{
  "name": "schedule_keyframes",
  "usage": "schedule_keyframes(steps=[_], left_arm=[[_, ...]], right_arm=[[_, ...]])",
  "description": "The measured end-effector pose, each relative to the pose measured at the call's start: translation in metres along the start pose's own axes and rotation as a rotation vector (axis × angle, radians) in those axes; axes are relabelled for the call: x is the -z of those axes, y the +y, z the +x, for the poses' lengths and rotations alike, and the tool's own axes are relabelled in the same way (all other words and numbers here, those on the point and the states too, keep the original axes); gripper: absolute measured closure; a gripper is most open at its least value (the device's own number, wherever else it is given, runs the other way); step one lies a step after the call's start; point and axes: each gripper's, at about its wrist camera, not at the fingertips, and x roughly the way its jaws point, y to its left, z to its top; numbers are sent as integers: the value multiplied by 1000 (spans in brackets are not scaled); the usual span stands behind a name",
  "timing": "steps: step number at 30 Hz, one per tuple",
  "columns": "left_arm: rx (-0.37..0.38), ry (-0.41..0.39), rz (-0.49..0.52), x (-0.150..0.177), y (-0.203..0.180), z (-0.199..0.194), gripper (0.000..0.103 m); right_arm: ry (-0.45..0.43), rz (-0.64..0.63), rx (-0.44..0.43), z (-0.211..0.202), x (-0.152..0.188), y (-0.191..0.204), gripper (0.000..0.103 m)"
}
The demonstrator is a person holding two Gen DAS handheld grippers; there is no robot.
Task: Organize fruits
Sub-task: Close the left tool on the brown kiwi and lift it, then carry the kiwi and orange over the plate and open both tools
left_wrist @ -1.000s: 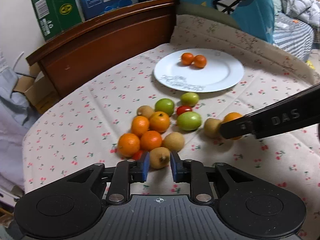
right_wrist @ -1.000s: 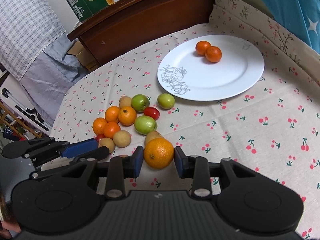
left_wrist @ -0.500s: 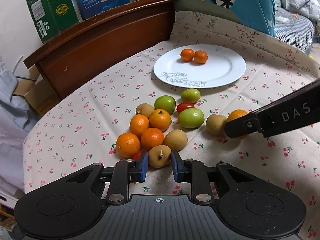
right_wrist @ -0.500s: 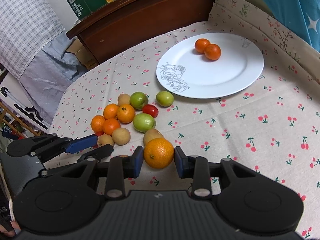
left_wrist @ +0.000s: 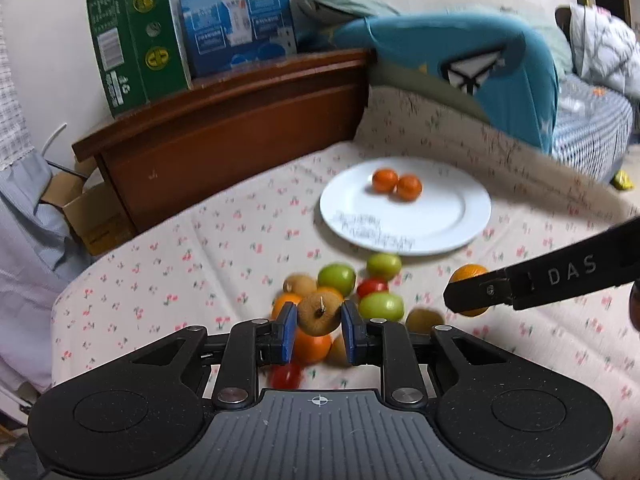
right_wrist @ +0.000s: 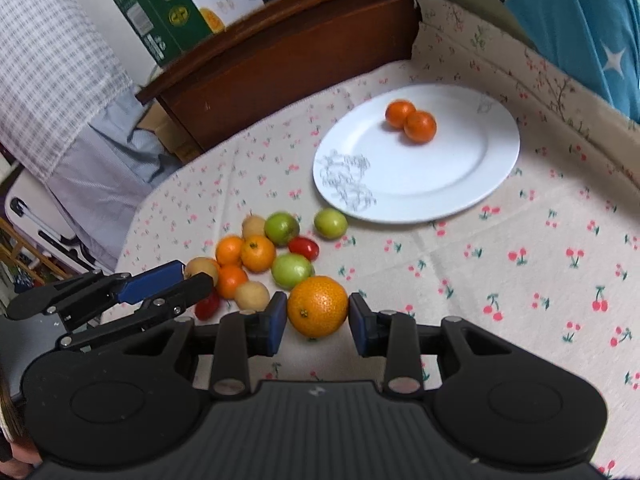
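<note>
Now both grippers carry fruit: the left gripper (left_wrist: 318,330) is clamped on a brown stemmed fruit (left_wrist: 319,315) lifted clear of the pile (right_wrist: 264,258), and the right gripper (right_wrist: 318,322) pinches a large orange (right_wrist: 318,306) above the cloth (right_wrist: 520,280). Ahead of both lies the white plate (right_wrist: 460,176), already holding two small oranges (right_wrist: 411,121), up and to the right of each load; judged by position, the right gripper sits nearer its rim

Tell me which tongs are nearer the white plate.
Right, as far as these views show. The right tongs, gripping an orange, sit just short of the plate; the left tongs, gripping a brown fruit, hang behind the fruit pile.
</note>
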Motion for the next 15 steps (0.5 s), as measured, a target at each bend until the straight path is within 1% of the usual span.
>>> schedule_keyframes(steps=[3,6,11,15], left_arm=[[20,-29,-33,-10,2,-4,81],[47,-41,-81,-19,6,-4,81],[84,-53,-155,-37,11,7,81],[105,-51,-182,-48,13,22,81]], right_arm=[[-17,6,-8,-6,-8,-1,70],[-37,-13,-7,-13,-18,0,70],[-78,-70,-1,-20,-38,-4,70],[-82,-84,16,-17,-51,-12,70]])
